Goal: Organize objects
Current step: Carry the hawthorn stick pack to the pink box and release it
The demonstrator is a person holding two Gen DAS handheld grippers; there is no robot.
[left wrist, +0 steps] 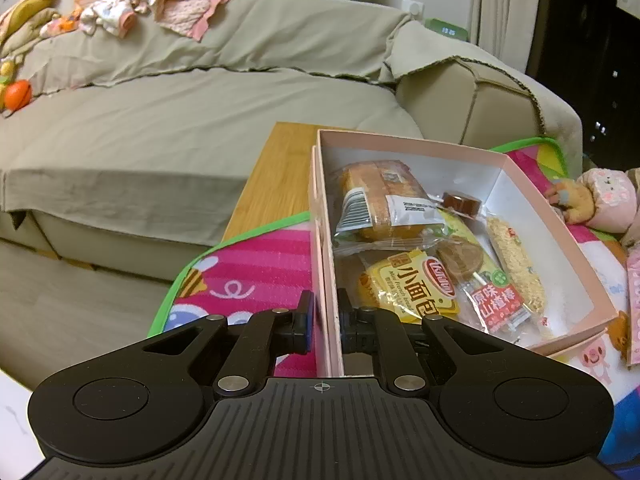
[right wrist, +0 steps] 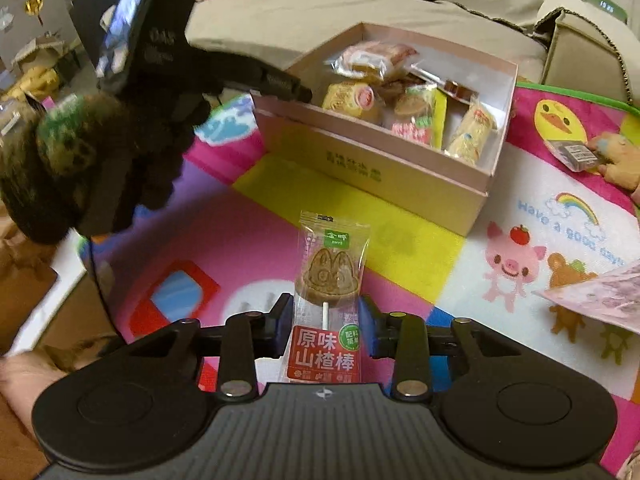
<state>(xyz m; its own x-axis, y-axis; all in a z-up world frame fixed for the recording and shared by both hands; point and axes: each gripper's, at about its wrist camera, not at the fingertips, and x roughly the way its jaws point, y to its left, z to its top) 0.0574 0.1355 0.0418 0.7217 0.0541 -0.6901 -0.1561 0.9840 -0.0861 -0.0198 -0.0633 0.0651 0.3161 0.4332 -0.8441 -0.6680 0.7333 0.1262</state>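
Observation:
A pink open box [left wrist: 560, 240] [right wrist: 372, 168] on a colourful play mat holds several wrapped snacks: a cake slice [left wrist: 380, 200], a yellow bread pack [left wrist: 412, 288], a hawthorn lollipop [left wrist: 476, 276] and a noodle bar [left wrist: 516, 268]. My left gripper [left wrist: 325, 320] is shut on the box's near left wall, one finger outside, one inside. My right gripper [right wrist: 326, 320] is shut on a wrapped hawthorn lollipop [right wrist: 330, 276], held upright above the mat in front of the box. The left gripper shows in the right wrist view [right wrist: 296, 92] at the box's left corner.
A beige-covered sofa [left wrist: 200, 120] with clothes and toys stands behind the box. A wooden side table [left wrist: 276, 176] lies under the mat's far edge. A plush toy [left wrist: 600, 200] and a small wrapped packet [right wrist: 576, 156] lie right of the box. A pink card [right wrist: 600, 296] lies at the right.

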